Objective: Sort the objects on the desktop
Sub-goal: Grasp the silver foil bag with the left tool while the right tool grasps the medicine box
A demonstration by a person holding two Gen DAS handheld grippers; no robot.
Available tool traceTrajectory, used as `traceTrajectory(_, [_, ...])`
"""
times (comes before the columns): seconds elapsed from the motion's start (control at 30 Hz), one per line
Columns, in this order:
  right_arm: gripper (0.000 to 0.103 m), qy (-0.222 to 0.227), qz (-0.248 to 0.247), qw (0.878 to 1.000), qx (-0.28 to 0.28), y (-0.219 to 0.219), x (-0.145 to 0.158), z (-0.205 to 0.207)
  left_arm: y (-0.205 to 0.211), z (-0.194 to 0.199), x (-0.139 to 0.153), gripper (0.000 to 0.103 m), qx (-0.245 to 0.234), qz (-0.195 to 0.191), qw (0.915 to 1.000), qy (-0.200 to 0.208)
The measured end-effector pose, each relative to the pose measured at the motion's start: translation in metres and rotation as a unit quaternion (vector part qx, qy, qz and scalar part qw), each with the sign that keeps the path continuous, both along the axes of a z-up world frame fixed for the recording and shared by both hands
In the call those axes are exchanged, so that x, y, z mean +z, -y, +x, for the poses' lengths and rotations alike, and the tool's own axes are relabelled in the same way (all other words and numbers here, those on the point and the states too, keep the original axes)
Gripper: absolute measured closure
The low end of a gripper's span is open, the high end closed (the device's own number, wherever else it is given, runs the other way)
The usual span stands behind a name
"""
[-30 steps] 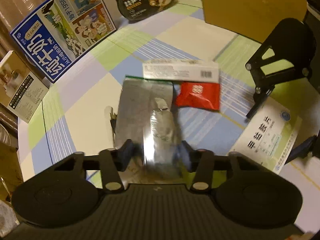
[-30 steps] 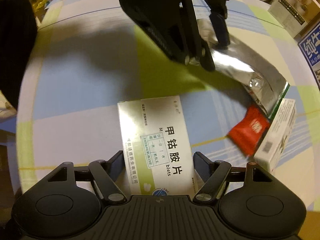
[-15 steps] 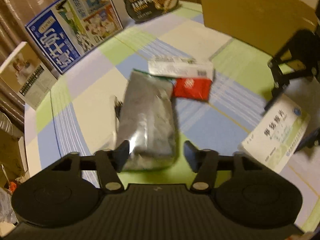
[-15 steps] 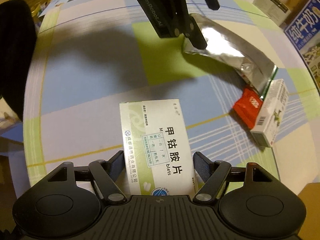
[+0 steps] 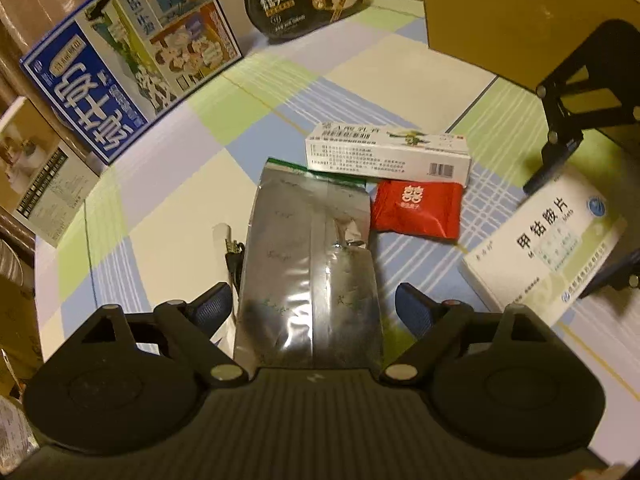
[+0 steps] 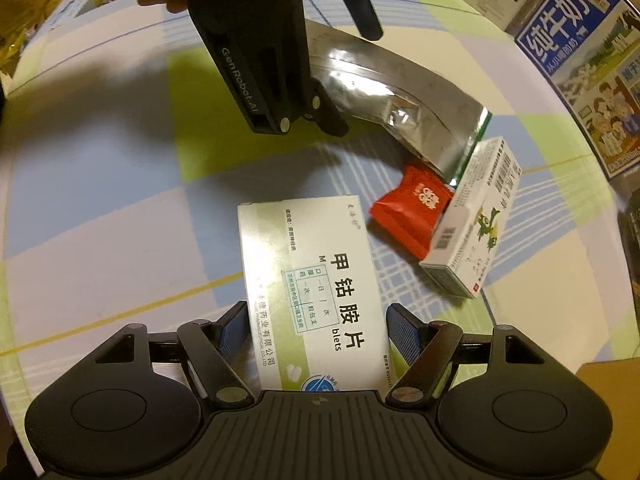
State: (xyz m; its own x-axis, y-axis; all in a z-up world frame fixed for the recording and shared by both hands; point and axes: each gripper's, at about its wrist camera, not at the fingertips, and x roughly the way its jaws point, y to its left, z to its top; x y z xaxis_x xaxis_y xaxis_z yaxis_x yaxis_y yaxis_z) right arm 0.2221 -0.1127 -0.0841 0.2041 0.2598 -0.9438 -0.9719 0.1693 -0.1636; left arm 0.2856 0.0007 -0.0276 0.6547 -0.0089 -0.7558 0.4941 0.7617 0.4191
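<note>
Left wrist: the left gripper (image 5: 314,306) stands wide open astride the crinkled silver foil pouch (image 5: 310,264), gripping nothing; a glossy red sachet (image 5: 416,210) lies beside it.

Right wrist: the right gripper (image 6: 314,334), open, flanks a flat white-green cardboard medicine box (image 6: 316,292) on the checked tablecloth (image 6: 100,208).

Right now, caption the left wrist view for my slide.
Left gripper open astride a silver foil pouch, red sachet and white medicine box beyond.
</note>
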Motion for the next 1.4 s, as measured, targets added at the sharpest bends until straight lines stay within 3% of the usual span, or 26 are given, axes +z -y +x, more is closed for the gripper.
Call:
traceTrajectory(0.23, [0.032,-0.012,0.012,0.999,-0.027,0.001,0.003,0.002,-0.003,0.014,-0.008,0.028,0.034,0.003,0.9992,-0.019])
traceTrajectory(0.3, [0.032,-0.013,0.007,0.999,-0.035,0.001,0.004,0.0,-0.003,0.012,-0.008,0.041,0.044,0.005,0.9989,-0.015])
traceTrajectory(0.47, [0.032,-0.02,0.0,0.999,-0.043,0.008,0.009,-0.017,-0.002,-0.008,-0.005,0.046,0.059,0.001,0.9979,-0.027])
traceTrajectory(0.77, [0.032,-0.051,-0.009,0.997,-0.06,0.032,0.02,-0.05,-0.002,-0.084,-0.002,0.046,0.052,-0.01,0.9961,-0.071])
traceTrajectory(0.9, [0.032,-0.048,-0.008,0.997,-0.066,0.039,0.019,-0.059,-0.006,-0.109,0.003,0.041,0.052,-0.026,0.9937,-0.096])
traceTrajectory(0.97, [0.032,-0.047,-0.007,0.997,-0.066,0.042,0.02,-0.063,-0.01,-0.113,0.006,0.034,0.057,-0.034,0.9928,-0.099])
traceTrajectory(1.1, [0.032,-0.043,-0.014,0.997,-0.057,0.04,0.016,-0.065,-0.008,-0.107,0.011,0.032,0.06,-0.031,0.9935,-0.091])
traceTrajectory(1.4, [0.022,-0.048,-0.005,0.997,-0.065,0.037,0.005,-0.049,-0.011,-0.076,-0.001,0.027,0.056,-0.018,0.9896,-0.131])
